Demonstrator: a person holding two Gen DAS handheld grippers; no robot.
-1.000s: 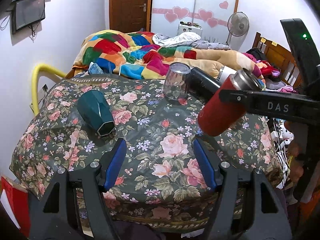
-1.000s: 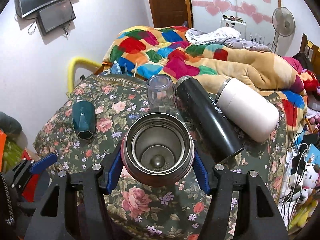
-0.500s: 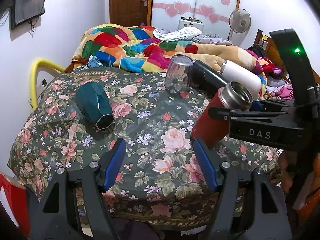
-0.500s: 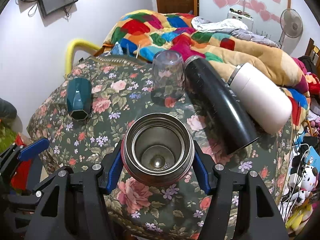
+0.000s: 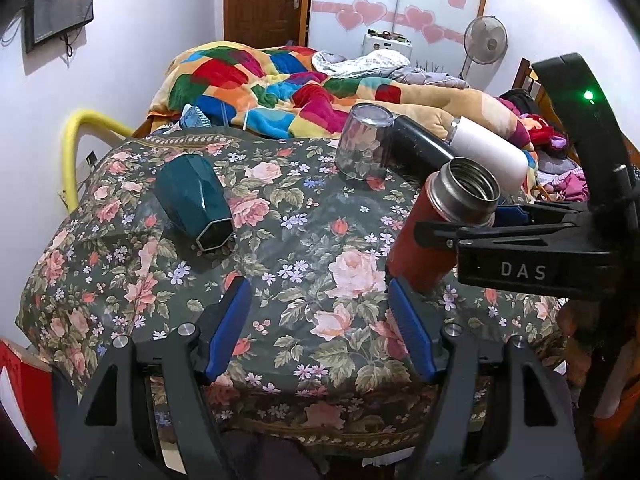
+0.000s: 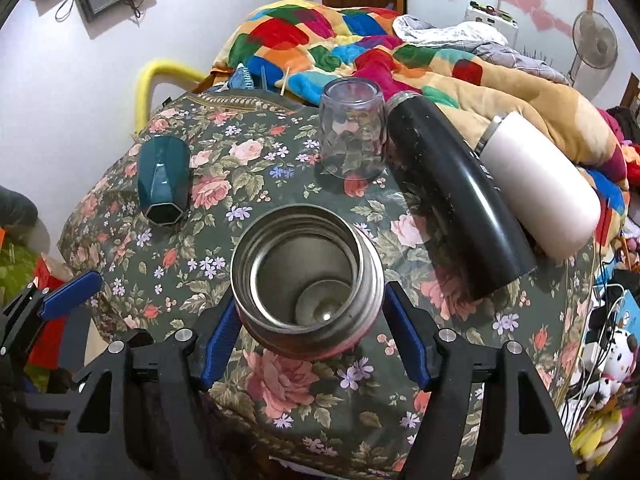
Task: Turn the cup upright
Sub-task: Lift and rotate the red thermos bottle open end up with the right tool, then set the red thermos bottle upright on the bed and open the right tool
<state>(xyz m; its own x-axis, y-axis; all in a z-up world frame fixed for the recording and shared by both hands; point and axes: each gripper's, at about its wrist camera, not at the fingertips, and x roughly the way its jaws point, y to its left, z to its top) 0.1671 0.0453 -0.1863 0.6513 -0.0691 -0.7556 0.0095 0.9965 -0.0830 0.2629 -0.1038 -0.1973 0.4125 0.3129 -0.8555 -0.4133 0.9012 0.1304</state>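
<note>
My right gripper [image 6: 308, 320] is shut on a red flask with a steel open mouth [image 6: 306, 274]. In the left wrist view the red flask [image 5: 436, 232] stands nearly upright, leaning a little, with its base on the floral tablecloth [image 5: 304, 240] and the right gripper [image 5: 472, 228] clamped around its neck. My left gripper [image 5: 320, 328] is open and empty, low over the table's near edge. A teal faceted cup [image 5: 194, 200] lies on its side at the left.
A clear glass [image 5: 364, 142] stands mouth down at the back. A black flask [image 6: 456, 200] and a white flask [image 6: 540, 196] lie on their sides at the right. A bed with a bright quilt [image 5: 280, 80] lies beyond the table.
The right gripper has swung the red flask from a steep tilt in the air to nearly upright and lowered it onto the cloth. The left gripper has stayed open.
</note>
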